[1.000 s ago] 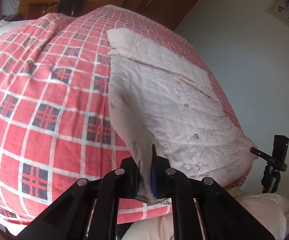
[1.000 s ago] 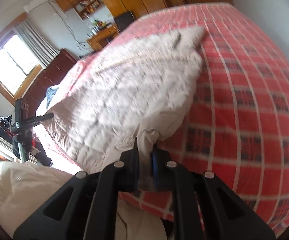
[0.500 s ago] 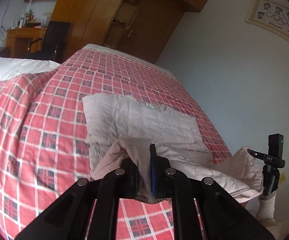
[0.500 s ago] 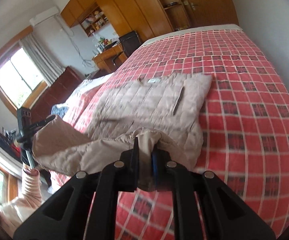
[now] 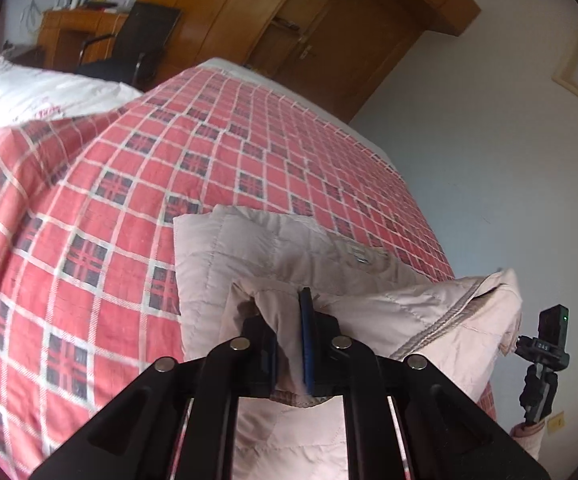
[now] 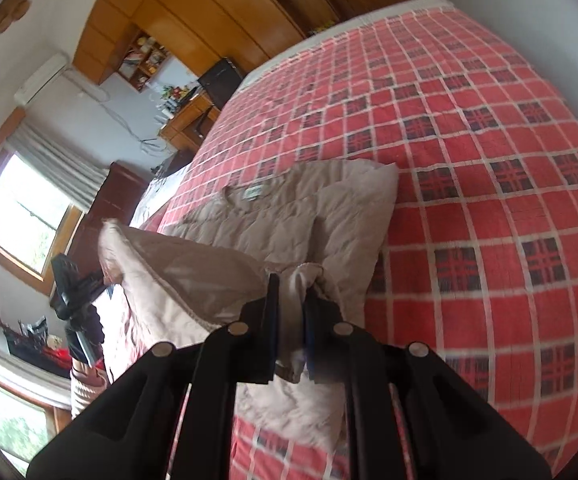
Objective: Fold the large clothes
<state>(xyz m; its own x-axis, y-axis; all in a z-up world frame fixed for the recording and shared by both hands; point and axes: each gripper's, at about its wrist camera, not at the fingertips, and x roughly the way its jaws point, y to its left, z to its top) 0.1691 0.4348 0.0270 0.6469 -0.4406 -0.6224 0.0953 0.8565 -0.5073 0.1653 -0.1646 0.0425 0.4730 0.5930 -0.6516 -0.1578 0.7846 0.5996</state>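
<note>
**Both my grippers clamped on the jacket hem, lifted over the bed**

My left gripper [image 5: 291,334] has its jaws closed down to the thickness of the cloth, pinching a bunched fold of the pale quilted jacket [image 5: 249,248]. My right gripper [image 6: 291,312] is the same: jaws nearly together, with a wad of the jacket's edge squeezed between them.

The jacket lies on the red checked bedspread [image 5: 89,200], near the edge closest to me. Its far part, with the collar and a small label [image 6: 253,192], rests flat on the bed. The near part is raised off the bed in my two grips and arches over the flat part, so the lining and a ribbed hem band [image 5: 437,320] face me in the left view. In the right view the lifted panel billows out to the left of my jaws.

From the left camera I see my other gripper [image 5: 551,338] at the far right edge, up against the raised corner of the jacket. From the right camera the left one [image 6: 75,292] shows at the left, beside the lifted cloth, with a sleeve cuff [image 6: 85,384] below it.

Beyond the bed stand wooden wardrobes [image 5: 289,28], a desk [image 5: 77,28] and a black chair [image 5: 137,44]. A window [image 6: 21,212] is at the left in the right view.
</note>
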